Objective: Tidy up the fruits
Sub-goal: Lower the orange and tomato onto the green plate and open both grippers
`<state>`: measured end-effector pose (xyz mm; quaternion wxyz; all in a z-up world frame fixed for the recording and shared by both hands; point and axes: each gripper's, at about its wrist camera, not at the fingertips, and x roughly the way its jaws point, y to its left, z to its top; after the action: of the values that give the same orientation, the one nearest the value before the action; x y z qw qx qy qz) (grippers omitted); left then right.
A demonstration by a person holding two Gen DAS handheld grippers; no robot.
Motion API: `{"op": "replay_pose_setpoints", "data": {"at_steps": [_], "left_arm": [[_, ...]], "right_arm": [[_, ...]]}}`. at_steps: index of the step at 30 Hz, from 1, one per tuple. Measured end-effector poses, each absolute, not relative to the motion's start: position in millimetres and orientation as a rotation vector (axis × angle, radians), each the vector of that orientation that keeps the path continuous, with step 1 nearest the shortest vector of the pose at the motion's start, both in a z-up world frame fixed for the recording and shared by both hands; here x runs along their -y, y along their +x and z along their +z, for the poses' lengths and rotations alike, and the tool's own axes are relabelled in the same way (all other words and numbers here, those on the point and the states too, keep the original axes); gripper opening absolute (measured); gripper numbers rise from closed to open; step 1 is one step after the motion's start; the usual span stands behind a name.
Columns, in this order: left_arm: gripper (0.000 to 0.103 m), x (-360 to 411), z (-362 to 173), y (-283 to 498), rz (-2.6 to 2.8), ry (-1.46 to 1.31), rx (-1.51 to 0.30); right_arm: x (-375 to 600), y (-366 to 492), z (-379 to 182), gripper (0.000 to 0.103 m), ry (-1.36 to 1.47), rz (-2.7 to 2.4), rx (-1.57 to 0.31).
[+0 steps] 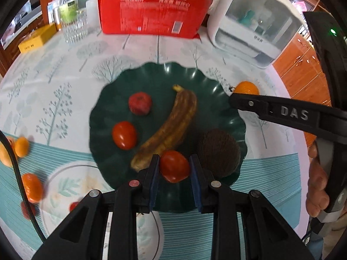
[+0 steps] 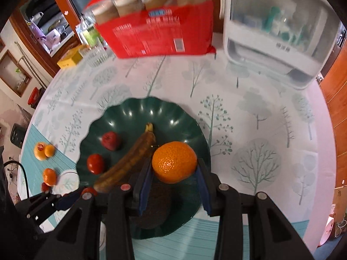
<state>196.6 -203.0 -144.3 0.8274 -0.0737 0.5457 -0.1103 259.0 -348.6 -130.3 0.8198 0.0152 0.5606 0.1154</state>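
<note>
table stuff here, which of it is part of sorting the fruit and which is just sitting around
Part of the job:
- dark green scalloped plate
- brown overripe banana
- red tomato in the left tongs
- large orange mandarin in the right tongs

Just lying about:
- red snack package
- white plastic appliance
- yellow cardboard box

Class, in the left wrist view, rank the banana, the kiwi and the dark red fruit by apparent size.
1. banana, longest by far.
2. kiwi, though it sits nearer the camera.
3. dark red fruit, smallest, farther back.
</note>
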Motion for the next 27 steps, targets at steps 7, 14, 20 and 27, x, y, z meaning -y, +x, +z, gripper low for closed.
{"op": "replay_pose_setpoints", "data": {"at_steps": [7,14,20,27], "left_arm": [[0.026,210.9,-160.9,196.1,-0.210,-0.160,-1.185],[0.030,211.6,-162.4,198.4,-0.188,-0.157,-1.182],[0.045,208.9,-157.6,195.8,-0.164,-0.157,-1.176],[0.051,196.3,-145.0,185.9,-0.138,-0.172,-1.151]], "right_arm": [[341.9,264.9,-157.9,0.040,0.027,0.282,-1.249],[337.0,265.9,-161.8,0.041,0.006,0.303,-1.261],[335.6,263.2,-152.2,0.044,0.019,0.322,-1.237],[331.5,250.2,-135.2,0.045,-0.002,0.327,-1.190]]}}
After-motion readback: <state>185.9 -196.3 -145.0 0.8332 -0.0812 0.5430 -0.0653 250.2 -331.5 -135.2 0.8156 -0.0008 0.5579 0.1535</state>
